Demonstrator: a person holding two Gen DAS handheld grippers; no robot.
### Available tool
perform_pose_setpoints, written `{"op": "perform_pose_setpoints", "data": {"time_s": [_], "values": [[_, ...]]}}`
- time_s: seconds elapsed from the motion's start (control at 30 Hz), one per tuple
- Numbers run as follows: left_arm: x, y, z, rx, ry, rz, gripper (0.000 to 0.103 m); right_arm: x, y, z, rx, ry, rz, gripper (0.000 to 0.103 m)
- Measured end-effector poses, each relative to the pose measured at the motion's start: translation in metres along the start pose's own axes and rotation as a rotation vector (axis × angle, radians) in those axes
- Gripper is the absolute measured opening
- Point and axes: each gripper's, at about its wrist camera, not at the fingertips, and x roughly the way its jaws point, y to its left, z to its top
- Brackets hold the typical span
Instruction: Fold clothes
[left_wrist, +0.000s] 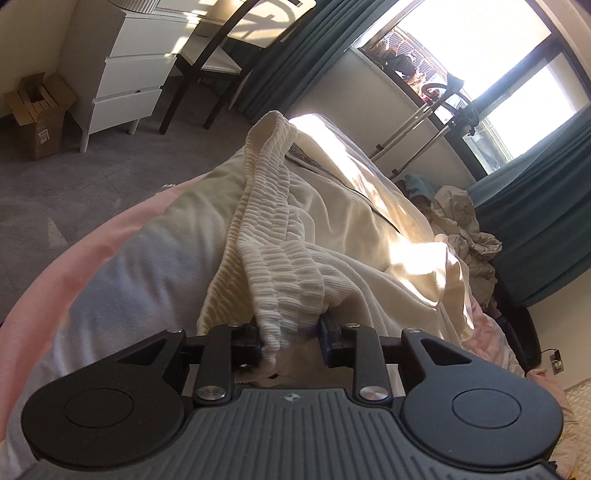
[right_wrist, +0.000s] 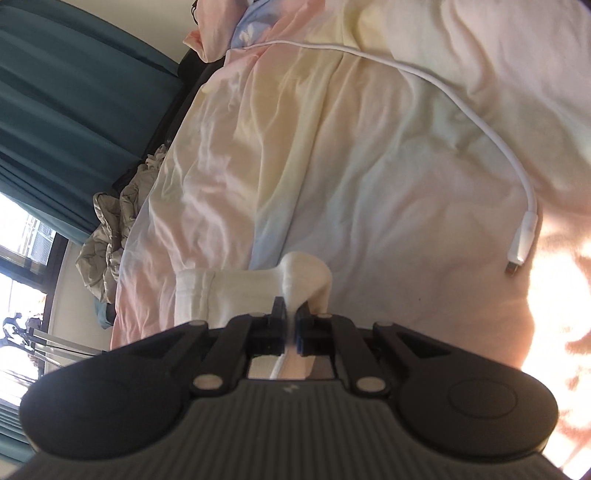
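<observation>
A cream-white garment (left_wrist: 295, 236) with a ribbed elastic waistband (left_wrist: 266, 206) lies spread on the bed. My left gripper (left_wrist: 291, 341) has the bunched waistband between its fingers, which stand a little apart around the thick cloth. In the right wrist view my right gripper (right_wrist: 291, 325) is shut on a thin fold of the same cream garment (right_wrist: 255, 288), pinched tight between the jaws just above the bed sheet. The rest of the garment is hidden below the right gripper.
The bed has a pastel pink, yellow and blue sheet (right_wrist: 332, 147). A white charging cable (right_wrist: 480, 122) lies across it. Crumpled beige clothes (left_wrist: 465, 229) sit by the teal curtains (left_wrist: 546, 206). A white drawer unit (left_wrist: 129, 70), chair and cardboard box (left_wrist: 37, 110) stand on the grey carpet.
</observation>
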Motion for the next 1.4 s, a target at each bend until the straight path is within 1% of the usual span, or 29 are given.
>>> {"op": "perform_pose_setpoints", "data": {"time_s": [0.03, 0.07, 0.13, 0.2, 0.23, 0.27, 0.33, 0.47, 0.53, 0.63, 0.73, 0.8, 0.93, 1.07, 1.23, 1.3, 1.4], "values": [[-0.003, -0.005, -0.001, 0.023, -0.003, 0.033, 0.054, -0.003, 0.002, -0.001, -0.018, -0.008, -0.009, 0.014], [-0.007, -0.008, -0.003, 0.042, -0.011, 0.053, 0.069, -0.007, 0.003, -0.002, -0.034, -0.017, -0.011, 0.016], [-0.016, -0.015, -0.007, 0.085, -0.034, 0.084, 0.083, -0.017, 0.007, -0.003, -0.079, -0.048, -0.018, 0.037], [-0.027, -0.025, -0.013, 0.145, -0.068, 0.114, 0.087, -0.030, 0.013, -0.004, -0.141, -0.098, -0.038, 0.048], [-0.032, -0.030, -0.017, 0.171, -0.085, 0.134, 0.090, -0.038, 0.016, -0.005, -0.170, -0.124, -0.046, 0.051], [-0.037, -0.037, -0.020, 0.196, -0.103, 0.157, 0.091, -0.046, 0.018, -0.006, -0.198, -0.149, -0.047, 0.051], [-0.048, -0.053, -0.029, 0.258, -0.152, 0.175, 0.091, -0.063, 0.025, -0.010, -0.255, -0.192, -0.029, 0.053], [-0.056, -0.094, -0.048, 0.374, -0.237, 0.171, 0.092, -0.093, 0.041, -0.022, -0.368, -0.203, 0.080, 0.053], [-0.056, -0.118, -0.058, 0.426, -0.267, 0.156, 0.092, -0.108, 0.049, -0.031, -0.407, -0.184, 0.148, 0.053], [-0.049, -0.154, -0.073, 0.486, -0.275, 0.118, 0.092, -0.129, 0.062, -0.053, -0.508, -0.132, 0.240, 0.053], [-0.041, -0.185, -0.086, 0.519, -0.283, 0.076, 0.092, -0.150, 0.073, -0.081, -0.625, -0.081, 0.319, 0.053], [-0.034, -0.204, -0.096, 0.541, -0.289, 0.052, 0.093, -0.164, 0.080, -0.096, -0.697, -0.068, 0.372, 0.053], [-0.018, -0.243, -0.114, 0.592, -0.296, 0.012, 0.094, -0.174, 0.083, -0.112, -0.757, -0.031, 0.452, 0.053], [0.005, -0.273, -0.126, 0.602, -0.273, -0.035, 0.094, -0.172, 0.085, -0.125, -0.799, -0.006, 0.476, 0.053], [0.042, -0.304, -0.139, 0.609, -0.235, -0.088, 0.094, -0.163, 0.087, -0.135, -0.822, 0.014, 0.480, 0.053], [0.059, -0.312, -0.145, 0.614, -0.222, -0.099, 0.094, -0.159, 0.088, -0.139, -0.831, 0.024, 0.486, 0.053], [0.085, -0.317, -0.155, 0.626, -0.212, -0.094, 0.094, -0.153, 0.092, -0.147, -0.847, 0.036, 0.493, 0.053]]}}
